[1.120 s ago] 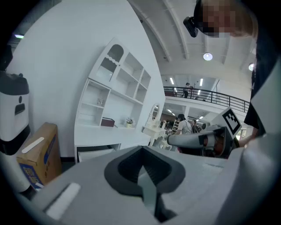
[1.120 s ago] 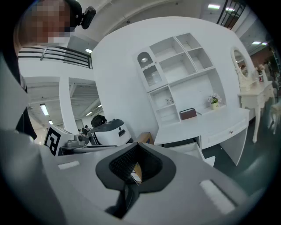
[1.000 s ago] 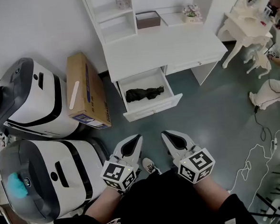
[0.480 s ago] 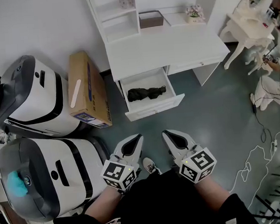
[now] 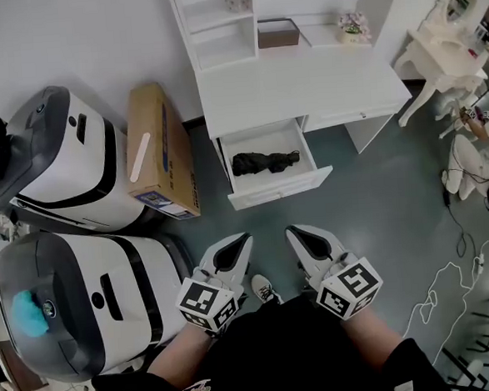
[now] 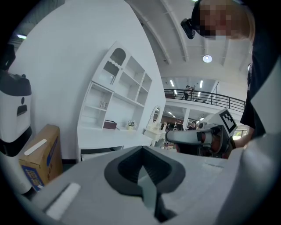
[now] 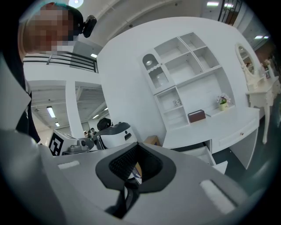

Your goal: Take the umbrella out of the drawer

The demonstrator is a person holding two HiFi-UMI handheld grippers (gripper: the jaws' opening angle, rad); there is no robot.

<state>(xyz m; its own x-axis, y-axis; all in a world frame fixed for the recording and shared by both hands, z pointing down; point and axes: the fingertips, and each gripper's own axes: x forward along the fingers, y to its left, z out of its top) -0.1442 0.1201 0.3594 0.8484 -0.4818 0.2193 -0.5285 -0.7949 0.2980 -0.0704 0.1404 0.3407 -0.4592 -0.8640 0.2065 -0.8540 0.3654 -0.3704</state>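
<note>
The white desk (image 5: 303,82) has drifted rightward in the head view (the camera's doing, not the furniture's). The drawer (image 5: 279,188) stands open with the folded black umbrella (image 5: 265,161) inside, untouched. The left gripper (image 5: 236,244) and right gripper (image 5: 299,235), jaws together and empty, have yet to reach.

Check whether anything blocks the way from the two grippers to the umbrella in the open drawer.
Nothing visible does. The umbrella lies uncovered in the open drawer, and only bare floor separates the drawer from the left gripper and the right gripper. Both grippers are shut and empty.
</note>
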